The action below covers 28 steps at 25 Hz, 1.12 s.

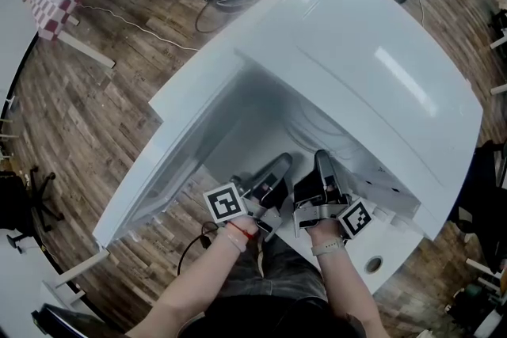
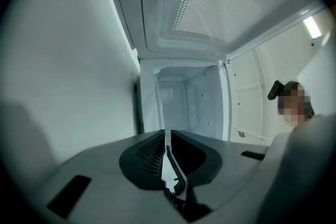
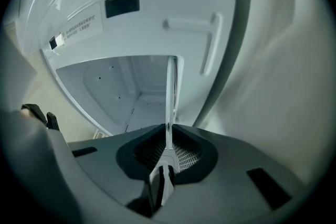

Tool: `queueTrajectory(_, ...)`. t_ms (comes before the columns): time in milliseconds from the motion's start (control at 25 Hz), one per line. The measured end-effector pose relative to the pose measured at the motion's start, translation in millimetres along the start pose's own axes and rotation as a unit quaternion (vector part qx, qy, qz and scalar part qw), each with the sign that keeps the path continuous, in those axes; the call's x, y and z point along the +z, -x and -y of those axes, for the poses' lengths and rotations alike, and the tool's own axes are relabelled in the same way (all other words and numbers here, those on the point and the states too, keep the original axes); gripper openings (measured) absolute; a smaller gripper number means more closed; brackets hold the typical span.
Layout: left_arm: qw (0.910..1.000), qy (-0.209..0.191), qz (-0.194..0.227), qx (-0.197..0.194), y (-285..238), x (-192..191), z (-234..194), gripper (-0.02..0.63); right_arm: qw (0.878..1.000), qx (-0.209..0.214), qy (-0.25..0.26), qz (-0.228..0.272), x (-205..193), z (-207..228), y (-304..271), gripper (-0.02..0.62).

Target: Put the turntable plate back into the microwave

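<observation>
Inside the open cavity of the white box-shaped microwave (image 1: 372, 67), the clear round glass turntable plate (image 1: 317, 127) is held by its near rim. The left gripper (image 1: 279, 165) and right gripper (image 1: 322, 161) sit side by side, each with its jaws clamped on the plate's thin edge (image 2: 167, 160) (image 3: 170, 102). The white microwave door (image 1: 158, 170) stands open at the left.

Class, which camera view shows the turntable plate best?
The head view: the turntable plate faintly shows its curved face inside the microwave. Both gripper views show only its thin edge, clamped between their jaws.
</observation>
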<state>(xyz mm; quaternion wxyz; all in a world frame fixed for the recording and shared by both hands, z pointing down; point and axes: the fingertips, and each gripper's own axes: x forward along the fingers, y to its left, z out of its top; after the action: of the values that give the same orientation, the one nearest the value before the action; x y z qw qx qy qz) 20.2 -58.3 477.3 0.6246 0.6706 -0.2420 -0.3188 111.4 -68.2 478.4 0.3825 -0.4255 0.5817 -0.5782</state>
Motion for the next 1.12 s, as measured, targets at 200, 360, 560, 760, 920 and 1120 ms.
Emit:
queueTrajectory(200,1.0000,-0.003,-0.001,0.001,-1,-1,0,0.046,1.000,-0.002,-0.010,0.009,5,2,2,0.052)
queueTrajectory(360,1.0000,-0.007,-0.002,0.001,-2,-2,0,0.046,1.000,0.001,0.000,0.000,5,3,3,0.052)
queueTrajectory(560,0.9998,-0.014,-0.010,0.006,-2,-6,-1,0.038,1.000,0.004,0.004,-0.008,2,1,5,0.052)
queueTrajectory(760,0.9998,-0.014,-0.015,0.000,-5,-9,1,0.025,1.000,0.002,0.009,-0.025,-7,1,13,0.052)
queueTrajectory(920,0.9997,-0.016,-0.021,-0.002,-7,-12,3,0.015,0.999,0.005,0.015,-0.034,-12,1,20,0.048)
queueTrajectory(1120,0.9996,-0.014,-0.025,-0.005,-9,-15,7,0.012,0.999,0.007,0.023,-0.048,-17,-2,24,0.021)
